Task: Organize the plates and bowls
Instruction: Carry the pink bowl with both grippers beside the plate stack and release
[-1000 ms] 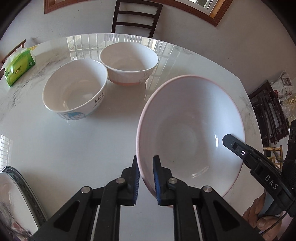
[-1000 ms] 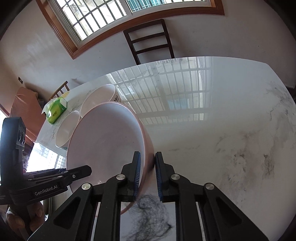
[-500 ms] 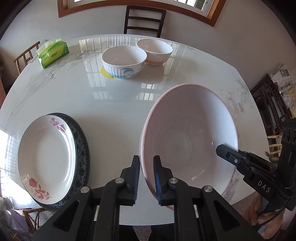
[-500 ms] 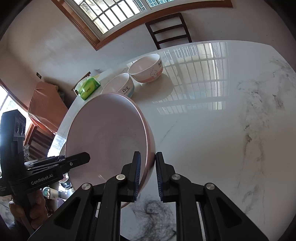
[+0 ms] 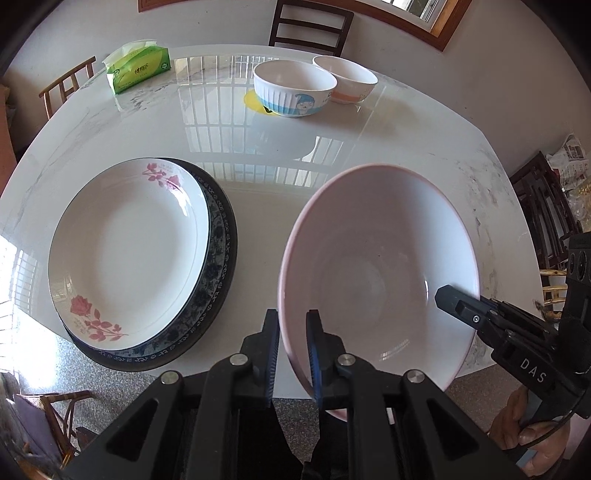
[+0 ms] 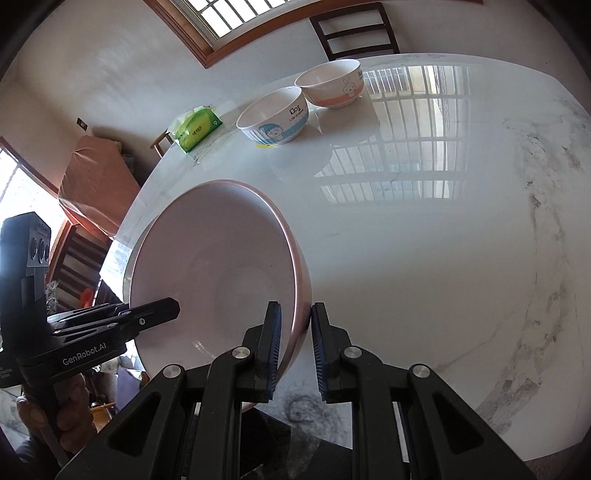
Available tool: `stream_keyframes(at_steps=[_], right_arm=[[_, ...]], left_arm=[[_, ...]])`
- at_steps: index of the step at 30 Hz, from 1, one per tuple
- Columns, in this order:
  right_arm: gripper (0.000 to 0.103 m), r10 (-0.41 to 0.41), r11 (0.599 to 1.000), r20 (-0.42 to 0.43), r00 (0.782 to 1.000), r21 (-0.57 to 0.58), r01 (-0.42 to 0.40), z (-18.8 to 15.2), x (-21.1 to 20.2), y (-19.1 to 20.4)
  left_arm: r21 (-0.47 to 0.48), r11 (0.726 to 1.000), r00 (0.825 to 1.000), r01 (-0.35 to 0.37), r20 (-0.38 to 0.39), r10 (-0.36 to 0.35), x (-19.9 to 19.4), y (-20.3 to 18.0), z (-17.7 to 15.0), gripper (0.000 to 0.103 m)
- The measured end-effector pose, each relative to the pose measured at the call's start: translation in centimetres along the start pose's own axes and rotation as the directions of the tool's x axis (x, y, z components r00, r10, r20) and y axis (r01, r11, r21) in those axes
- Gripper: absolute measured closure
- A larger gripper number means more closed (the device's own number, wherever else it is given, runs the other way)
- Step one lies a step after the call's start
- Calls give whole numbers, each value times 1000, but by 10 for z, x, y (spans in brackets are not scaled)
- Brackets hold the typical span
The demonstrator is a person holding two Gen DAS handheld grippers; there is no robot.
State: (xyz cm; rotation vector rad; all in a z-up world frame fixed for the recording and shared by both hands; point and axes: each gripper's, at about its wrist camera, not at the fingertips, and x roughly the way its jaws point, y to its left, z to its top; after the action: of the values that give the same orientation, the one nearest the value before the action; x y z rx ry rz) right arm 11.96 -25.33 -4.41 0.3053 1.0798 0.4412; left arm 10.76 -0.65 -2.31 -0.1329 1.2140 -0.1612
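A large pale pink bowl is held above the white marble table, gripped on both sides of its rim. My left gripper is shut on its left rim. My right gripper is shut on its right rim; it also shows in the left wrist view. A white plate with red roses lies on a dark patterned plate at the table's left front. Two small bowls stand at the far side: a blue cartoon bowl and an orange rabbit bowl.
A green tissue pack lies at the far left of the table. A dark wooden chair stands behind the table, and another dark chair is to the right. The table's front edge is just below the held bowl.
Both grippers have pulled the pink bowl back toward the table's front edge and higher. The two small bowls now look farther away, and the stacked plates have come fully into view at the left.
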Motion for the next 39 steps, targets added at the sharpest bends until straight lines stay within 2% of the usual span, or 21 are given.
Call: stream_keyframes(at_steps=[10, 17, 20, 22, 29, 33, 35, 37, 39], right_arm=[[86, -25, 1000, -24, 999, -6, 25, 1, 11, 11], [85, -24, 1000, -33, 999, -3, 23, 3, 16, 11], [84, -18, 1000, -31, 999, -3, 18, 3, 17, 12], [83, -21, 1000, -23, 1000, -6, 21, 3, 16, 12], [79, 15, 1000, 49, 999, 11, -16, 8, 4, 10], [79, 45, 999, 112, 993, 16, -47, 12, -12, 6], [79, 48, 999, 120, 992, 2, -49, 17, -18, 4], [79, 52, 999, 122, 991, -9, -51, 25, -23, 2], [79, 49, 999, 126, 991, -21, -47, 33, -29, -1]], left_arm=[[-16, 1000, 1000, 3, -17, -3, 10, 7, 6, 88], [-13, 1000, 1000, -12, -5, 12, 12, 4, 8, 87], [-19, 1000, 1000, 2, 1, -2, 13, 6, 10, 85], [-22, 1000, 1000, 6, 9, -5, 14, 8, 12, 82], [5, 1000, 999, 0, 51, -1, -1, 8, 15, 81], [26, 1000, 992, 4, 123, -8, -24, 9, 18, 81], [37, 999, 988, -3, 154, -2, -34, 10, 23, 78], [32, 999, 986, 2, 167, -8, -40, 13, 29, 66], [26, 1000, 985, 12, 170, -17, -43, 17, 36, 65]])
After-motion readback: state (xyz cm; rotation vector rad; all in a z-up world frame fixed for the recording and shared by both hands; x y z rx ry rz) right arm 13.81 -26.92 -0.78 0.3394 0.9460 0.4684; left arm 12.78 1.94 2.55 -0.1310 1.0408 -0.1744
